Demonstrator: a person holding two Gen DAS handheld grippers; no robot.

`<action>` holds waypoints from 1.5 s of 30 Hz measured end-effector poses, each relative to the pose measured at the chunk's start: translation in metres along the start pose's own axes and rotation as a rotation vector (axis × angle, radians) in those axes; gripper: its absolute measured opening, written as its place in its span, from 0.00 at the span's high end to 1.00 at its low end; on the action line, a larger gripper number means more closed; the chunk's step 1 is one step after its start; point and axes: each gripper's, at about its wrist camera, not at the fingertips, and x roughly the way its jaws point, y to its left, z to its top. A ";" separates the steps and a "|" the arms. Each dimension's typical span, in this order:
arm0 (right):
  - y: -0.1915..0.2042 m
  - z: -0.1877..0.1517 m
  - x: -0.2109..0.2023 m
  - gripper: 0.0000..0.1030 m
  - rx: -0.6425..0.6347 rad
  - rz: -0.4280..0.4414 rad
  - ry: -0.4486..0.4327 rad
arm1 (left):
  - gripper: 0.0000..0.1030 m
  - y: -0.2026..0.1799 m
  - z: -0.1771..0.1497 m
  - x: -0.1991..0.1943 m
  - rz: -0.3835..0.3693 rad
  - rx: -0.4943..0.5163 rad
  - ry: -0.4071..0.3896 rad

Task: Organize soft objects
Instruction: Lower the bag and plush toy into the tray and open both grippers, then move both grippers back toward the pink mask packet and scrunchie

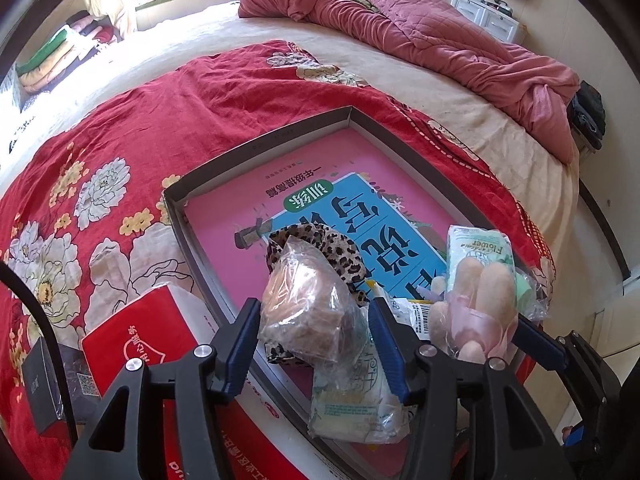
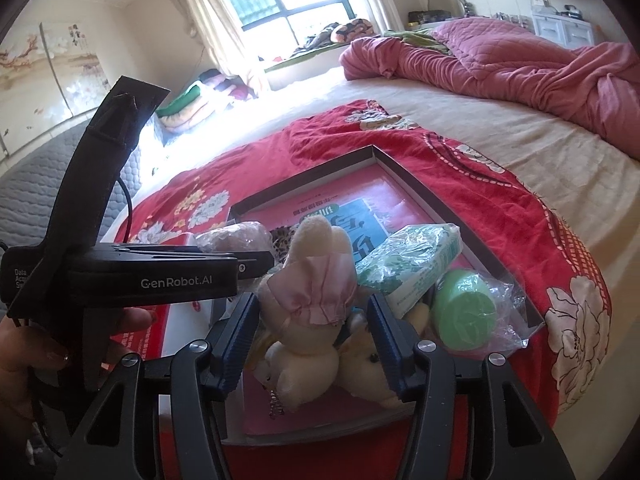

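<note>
A shallow grey box (image 1: pixel 264 142) lies on a red floral cloth and holds a pink book (image 1: pixel 240 216). My left gripper (image 1: pixel 314 340) is shut on a clear bag with a brown soft item (image 1: pixel 304 312), held over a leopard-print cloth (image 1: pixel 344 256) and a tissue pack (image 1: pixel 352 400). My right gripper (image 2: pixel 314 340) is shut on a cream plush rabbit with a pink bow (image 2: pixel 312 300), which also shows in the left wrist view (image 1: pixel 476 312). Beside it lie a green "Flower" tissue pack (image 2: pixel 416 264) and a green round item in plastic (image 2: pixel 464 312).
A red and white carton (image 1: pixel 140 332) and a small black box (image 1: pixel 40 392) sit left of the grey box. A rumpled pink quilt (image 1: pixel 440 40) lies at the bed's far side. Folded blankets (image 2: pixel 188 108) are stacked by the window.
</note>
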 end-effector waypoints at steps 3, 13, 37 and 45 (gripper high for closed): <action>0.000 0.000 -0.001 0.34 0.000 -0.006 -0.008 | 0.43 0.002 -0.001 -0.004 -0.007 -0.008 -0.005; 0.004 0.002 -0.005 0.33 -0.026 -0.011 -0.029 | 0.39 0.003 -0.005 -0.020 0.009 -0.013 -0.032; 0.009 0.004 -0.022 0.29 -0.050 -0.065 -0.102 | 0.29 0.003 -0.039 -0.099 -0.008 -0.063 -0.192; 0.020 0.008 -0.037 0.29 -0.052 -0.093 -0.123 | 0.28 0.007 -0.056 -0.123 0.033 -0.059 -0.240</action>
